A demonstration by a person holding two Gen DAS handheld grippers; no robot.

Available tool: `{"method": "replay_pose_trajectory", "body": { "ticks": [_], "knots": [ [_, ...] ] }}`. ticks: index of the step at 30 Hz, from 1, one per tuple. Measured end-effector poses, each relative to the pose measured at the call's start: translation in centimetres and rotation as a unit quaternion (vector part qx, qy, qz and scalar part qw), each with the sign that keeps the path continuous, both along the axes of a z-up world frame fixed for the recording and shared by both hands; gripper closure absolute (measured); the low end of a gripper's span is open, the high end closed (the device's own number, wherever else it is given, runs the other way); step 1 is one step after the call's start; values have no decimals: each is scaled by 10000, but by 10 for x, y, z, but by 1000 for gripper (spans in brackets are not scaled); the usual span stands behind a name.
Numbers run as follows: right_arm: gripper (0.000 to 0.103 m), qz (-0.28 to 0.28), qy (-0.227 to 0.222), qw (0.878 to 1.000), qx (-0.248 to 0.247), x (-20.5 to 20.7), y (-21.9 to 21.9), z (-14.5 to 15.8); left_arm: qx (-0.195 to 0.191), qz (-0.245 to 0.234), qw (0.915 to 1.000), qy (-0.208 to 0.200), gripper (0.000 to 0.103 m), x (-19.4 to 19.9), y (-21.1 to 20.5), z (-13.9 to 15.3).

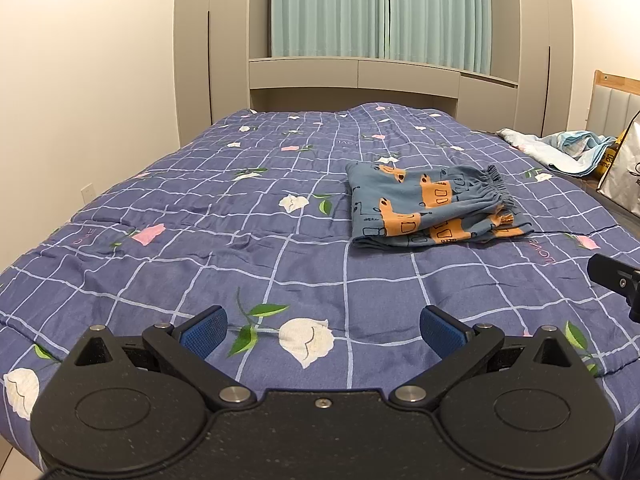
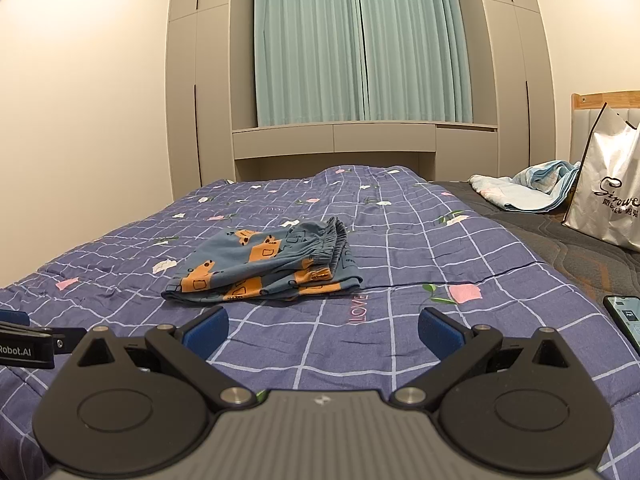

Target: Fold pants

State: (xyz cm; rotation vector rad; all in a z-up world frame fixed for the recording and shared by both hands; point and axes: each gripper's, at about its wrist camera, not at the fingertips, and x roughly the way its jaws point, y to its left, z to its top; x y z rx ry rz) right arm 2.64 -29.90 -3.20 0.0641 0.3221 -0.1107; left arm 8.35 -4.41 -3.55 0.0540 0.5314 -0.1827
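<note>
The pants (image 2: 264, 268) lie folded in a compact stack on the quilt (image 1: 200, 216), at about 11 o'clock from the right gripper (image 2: 323, 330) and at 1 o'clock from the left gripper (image 1: 323, 330), their long axis across the view. Both grippers stand wide open and empty, well apart from the pants; the right one seems nearer.

The phone (image 2: 626, 320) and white bag (image 2: 612, 196) are cut off by the right edge.
</note>
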Motion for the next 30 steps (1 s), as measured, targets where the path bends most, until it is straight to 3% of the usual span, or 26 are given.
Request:
{"method": "replay_pose_trajectory", "body": {
  "ticks": [30],
  "knots": [
    [0, 9, -11, 10000, 10, -1, 0, 0, 13, 105, 9999, -56, 1, -5, -3, 4]
  ]
}}
